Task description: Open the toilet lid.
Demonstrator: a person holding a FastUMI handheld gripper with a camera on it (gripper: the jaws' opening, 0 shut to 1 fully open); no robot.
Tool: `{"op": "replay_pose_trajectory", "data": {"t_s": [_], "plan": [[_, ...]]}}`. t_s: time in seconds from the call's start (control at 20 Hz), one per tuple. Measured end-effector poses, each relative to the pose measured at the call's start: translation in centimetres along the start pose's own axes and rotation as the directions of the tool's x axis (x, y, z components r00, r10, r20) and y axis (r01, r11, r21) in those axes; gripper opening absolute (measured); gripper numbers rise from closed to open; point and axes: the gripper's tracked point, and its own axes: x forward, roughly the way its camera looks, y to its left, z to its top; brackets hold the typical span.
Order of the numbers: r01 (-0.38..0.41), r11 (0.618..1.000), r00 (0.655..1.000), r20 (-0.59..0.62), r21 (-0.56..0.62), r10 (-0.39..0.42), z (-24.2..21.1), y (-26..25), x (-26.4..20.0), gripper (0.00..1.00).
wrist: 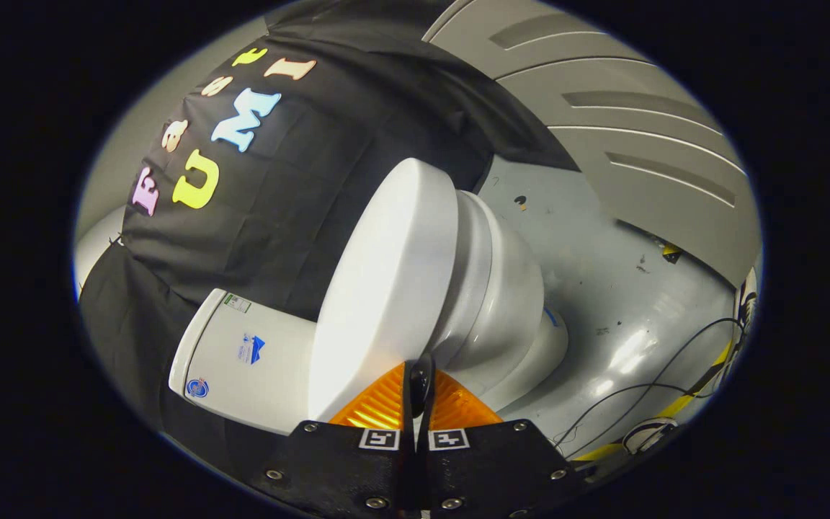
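Just ahead of gripper [415, 378], jaws together: smooth rounded glossy lid [386, 288].

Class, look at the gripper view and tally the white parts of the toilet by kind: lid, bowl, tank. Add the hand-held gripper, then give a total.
Toilet lid: 1, partly raised off the bowl
Toilet bowl: 1
Toilet tank: 1
Hand-held gripper: 1, fingers close together at the lid's edge
Total: 4
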Motion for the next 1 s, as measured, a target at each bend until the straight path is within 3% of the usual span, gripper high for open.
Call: {"op": "replay_pose_trajectory", "data": {"t_s": [0.5,0.75,1.0], "plan": [[0.070,0.982,0.997,0.044,-0.175,-0.063,1.6,5.7,-2.6,0.00],[0.121,0.933,0.992,0.019,-0.340,-0.122,2.3,8.2,-3.5,0.00],[0.139,0.896,0.989,0.021,-0.421,-0.144,2.5,9.9,-4.1,0.00]]}}
